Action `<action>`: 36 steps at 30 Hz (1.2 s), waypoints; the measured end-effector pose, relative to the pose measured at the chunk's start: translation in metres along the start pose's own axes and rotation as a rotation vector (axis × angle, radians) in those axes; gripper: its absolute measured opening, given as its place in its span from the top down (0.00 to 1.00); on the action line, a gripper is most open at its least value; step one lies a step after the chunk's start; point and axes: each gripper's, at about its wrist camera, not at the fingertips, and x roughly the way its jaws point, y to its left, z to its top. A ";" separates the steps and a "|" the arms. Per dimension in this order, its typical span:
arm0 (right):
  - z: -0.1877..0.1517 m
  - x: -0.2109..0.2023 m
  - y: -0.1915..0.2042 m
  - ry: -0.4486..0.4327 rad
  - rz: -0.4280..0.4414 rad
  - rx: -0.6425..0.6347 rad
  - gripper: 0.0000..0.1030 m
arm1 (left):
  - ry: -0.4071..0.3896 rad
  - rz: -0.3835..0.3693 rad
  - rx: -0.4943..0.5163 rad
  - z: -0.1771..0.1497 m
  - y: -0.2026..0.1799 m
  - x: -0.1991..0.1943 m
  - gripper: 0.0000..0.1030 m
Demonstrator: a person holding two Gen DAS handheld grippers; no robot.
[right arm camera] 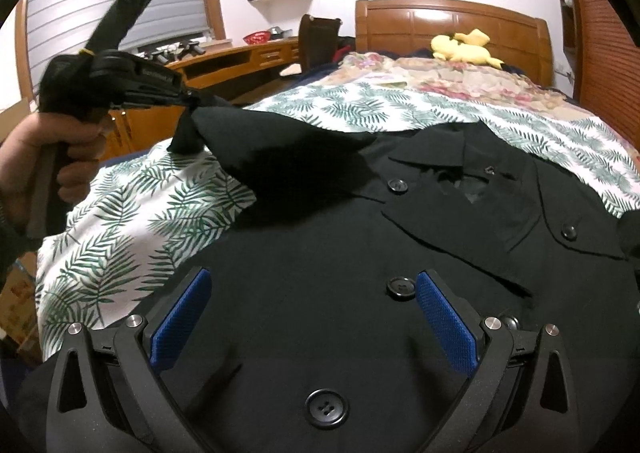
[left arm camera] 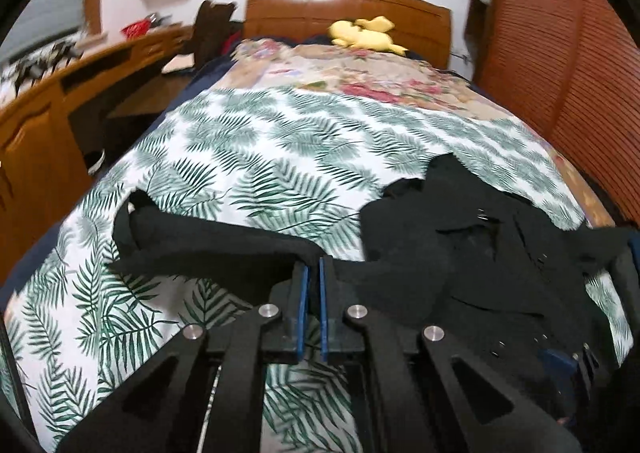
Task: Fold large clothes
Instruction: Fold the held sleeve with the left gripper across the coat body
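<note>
Coat, black and buttoned, lies face up across the near end of the bed, its collar toward the headboard. It rests flat on the palm-leaf cover so that its panels can be folded over one another.

Your left gripper has its fingers pressed together on the end of the coat's sleeve. From the right wrist view the sleeve is lifted off the bed and stretched taut from the shoulder, which looks like the start of bringing it across the coat's front.

Your right gripper hovers low over the coat's chest, its blue fingers spread wide and holding nothing, with one button between them and another nearer the camera. It seems placed there to steady the body while the sleeve moves.

Beyond the coat lie a floral blanket and a yellow plush toy; a wooden desk runs along the left.
</note>
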 end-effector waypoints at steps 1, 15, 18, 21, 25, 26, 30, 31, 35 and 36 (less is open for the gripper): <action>0.001 -0.001 0.000 0.002 0.011 0.001 0.00 | 0.002 0.003 0.006 0.002 -0.003 -0.005 1.00; 0.003 -0.006 0.000 0.001 0.014 0.000 0.00 | -0.037 0.075 -0.008 -0.001 0.029 -0.020 0.69; 0.001 -0.002 0.000 0.009 0.009 -0.009 0.00 | -0.020 0.066 -0.058 -0.003 0.051 -0.009 0.66; 0.000 0.001 0.000 0.018 0.008 -0.013 0.00 | -0.009 0.056 -0.110 -0.008 0.073 0.002 0.63; -0.001 0.003 0.001 0.027 0.007 -0.018 0.00 | 0.019 0.108 -0.147 -0.020 0.098 0.019 0.59; -0.002 0.004 0.001 0.028 0.006 -0.019 0.00 | 0.028 0.126 -0.155 -0.025 0.104 0.024 0.57; -0.002 0.005 0.002 0.032 0.004 -0.022 0.00 | 0.071 0.153 -0.209 -0.044 0.127 0.040 0.54; -0.003 0.006 0.002 0.034 0.004 -0.022 0.00 | 0.081 0.152 -0.217 -0.047 0.131 0.043 0.54; -0.003 0.008 0.001 0.038 0.008 -0.020 0.00 | 0.125 0.164 -0.263 -0.059 0.145 0.059 0.54; -0.003 0.007 0.001 0.037 0.008 -0.019 0.00 | 0.148 0.144 -0.303 -0.063 0.151 0.066 0.54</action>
